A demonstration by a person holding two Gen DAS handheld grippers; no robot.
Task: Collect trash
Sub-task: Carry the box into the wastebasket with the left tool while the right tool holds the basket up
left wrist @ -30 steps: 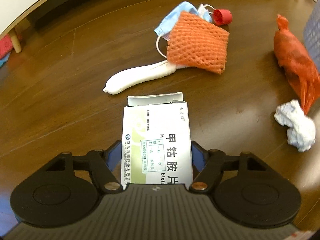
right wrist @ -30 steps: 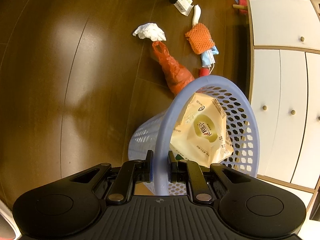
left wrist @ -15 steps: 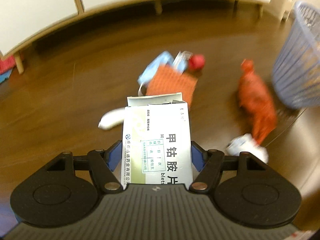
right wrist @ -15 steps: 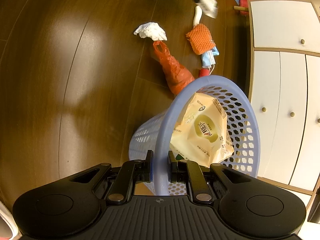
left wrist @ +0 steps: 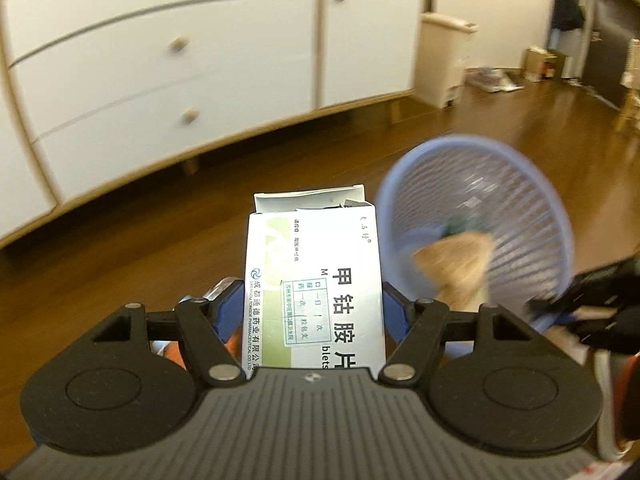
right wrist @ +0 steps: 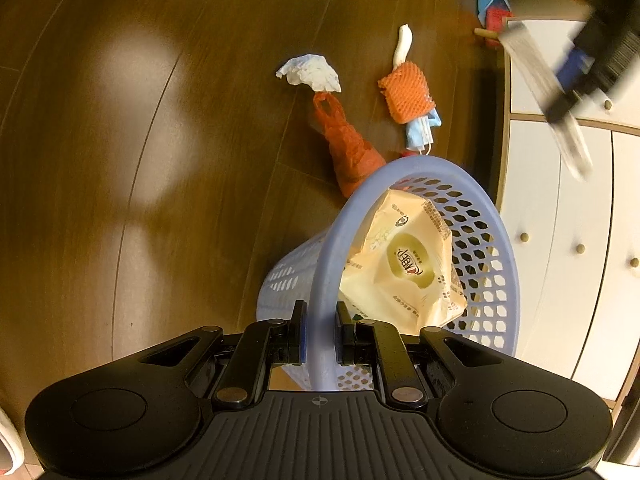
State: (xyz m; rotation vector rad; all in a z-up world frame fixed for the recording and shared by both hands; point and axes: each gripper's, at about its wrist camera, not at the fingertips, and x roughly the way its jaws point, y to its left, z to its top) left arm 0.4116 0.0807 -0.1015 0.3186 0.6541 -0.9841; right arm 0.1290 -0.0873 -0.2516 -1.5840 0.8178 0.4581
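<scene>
Up it swings: the left gripper (left wrist: 314, 312), clamped on the white cardboard medicine box (left wrist: 314, 284), has left the floor litter for the lavender mesh plastic basket (right wrist: 496, 248), right of centre frame, its rim pinched by the right gripper (right wrist: 319, 338). One beige packet (right wrist: 404, 268) binned; tissue, orange bag, netting and mask remain.

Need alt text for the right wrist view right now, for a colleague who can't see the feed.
The right gripper is clamped on the rim of a blue plastic basket, which holds a cream snack bag. On the wood floor beyond lie a crumpled tissue, an orange plastic bag, orange foam netting and a blue face mask.
</scene>
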